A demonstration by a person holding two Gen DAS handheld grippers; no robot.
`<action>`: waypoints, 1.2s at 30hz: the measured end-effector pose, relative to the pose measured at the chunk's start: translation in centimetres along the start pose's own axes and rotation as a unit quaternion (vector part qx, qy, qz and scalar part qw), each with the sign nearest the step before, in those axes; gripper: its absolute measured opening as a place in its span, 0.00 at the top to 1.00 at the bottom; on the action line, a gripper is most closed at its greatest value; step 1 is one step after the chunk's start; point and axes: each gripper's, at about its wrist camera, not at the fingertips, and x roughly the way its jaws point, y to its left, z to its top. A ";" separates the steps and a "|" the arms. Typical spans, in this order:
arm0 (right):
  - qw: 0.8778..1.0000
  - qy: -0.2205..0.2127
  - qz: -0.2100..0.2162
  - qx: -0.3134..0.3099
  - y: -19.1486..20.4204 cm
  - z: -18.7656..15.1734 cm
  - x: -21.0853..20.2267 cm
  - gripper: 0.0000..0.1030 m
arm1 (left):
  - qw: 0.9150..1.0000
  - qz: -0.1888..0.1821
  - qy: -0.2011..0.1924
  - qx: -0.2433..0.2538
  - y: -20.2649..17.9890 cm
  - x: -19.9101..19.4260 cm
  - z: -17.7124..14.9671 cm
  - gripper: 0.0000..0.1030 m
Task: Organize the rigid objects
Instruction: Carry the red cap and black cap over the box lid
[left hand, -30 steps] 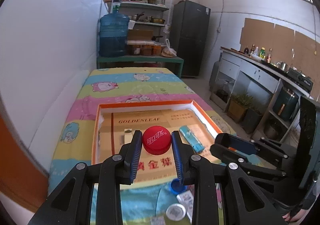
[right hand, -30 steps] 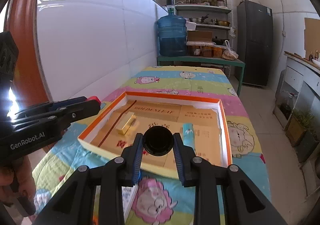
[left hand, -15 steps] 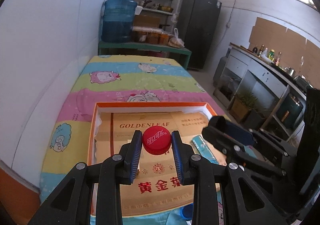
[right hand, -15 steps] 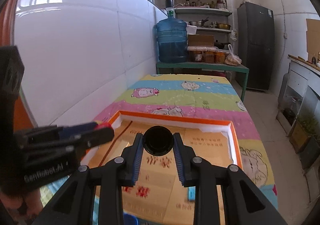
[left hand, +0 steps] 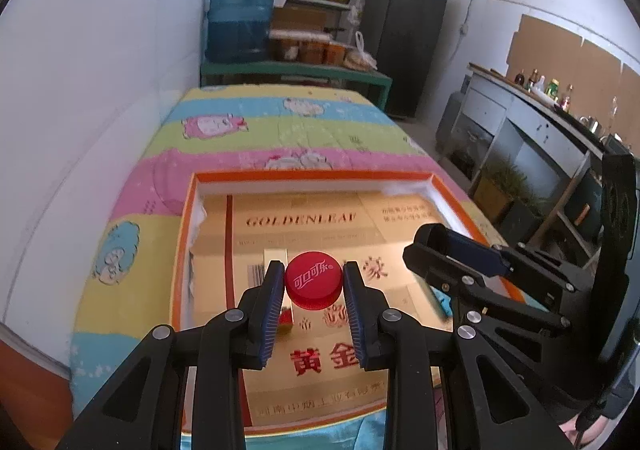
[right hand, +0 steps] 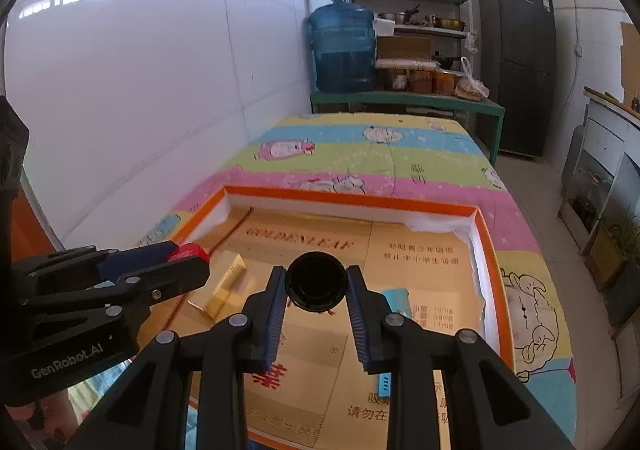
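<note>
My left gripper (left hand: 314, 288) is shut on a red bottle cap (left hand: 314, 286) with white lettering, held over the orange-rimmed shallow box (left hand: 312, 175). In the right wrist view, my right gripper (right hand: 316, 288) is shut on a black round cap (right hand: 316, 286), also above the box (right hand: 352, 199). The box floor is gold cardboard. On it lie a small gold box (right hand: 226, 286) and a light blue packet (right hand: 396, 300). The right gripper (left hand: 456, 254) shows at the right of the left wrist view, and the left gripper (right hand: 188, 262) with the red cap shows at the left of the right wrist view.
The box lies on a table with a striped cartoon cloth (left hand: 280, 118), against a white wall on the left. Beyond it stand a blue water jug (right hand: 344, 46), shelves and a dark fridge (right hand: 516, 62). A counter with bottles (left hand: 540, 90) runs along the right.
Both grippers have moved forward and lower over the box, each still holding its cap. The box fills more of both views, and the items on the cloth in front of it have dropped out of sight.
</note>
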 end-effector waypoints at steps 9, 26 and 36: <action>0.999 0.045 -0.007 0.004 -0.7 -1.5 1.7 0.71 | 1.000 0.006 0.026 0.002 0.2 1.2 -1.0 0.70; 0.996 0.086 -0.020 -0.005 -0.5 -2.7 3.0 0.71 | 0.997 0.011 0.058 0.044 -1.6 2.5 -2.4 0.70; 0.995 0.094 -0.028 -0.007 -0.7 -2.6 3.0 0.71 | 0.997 -0.016 0.052 0.050 -2.2 1.9 -2.5 0.70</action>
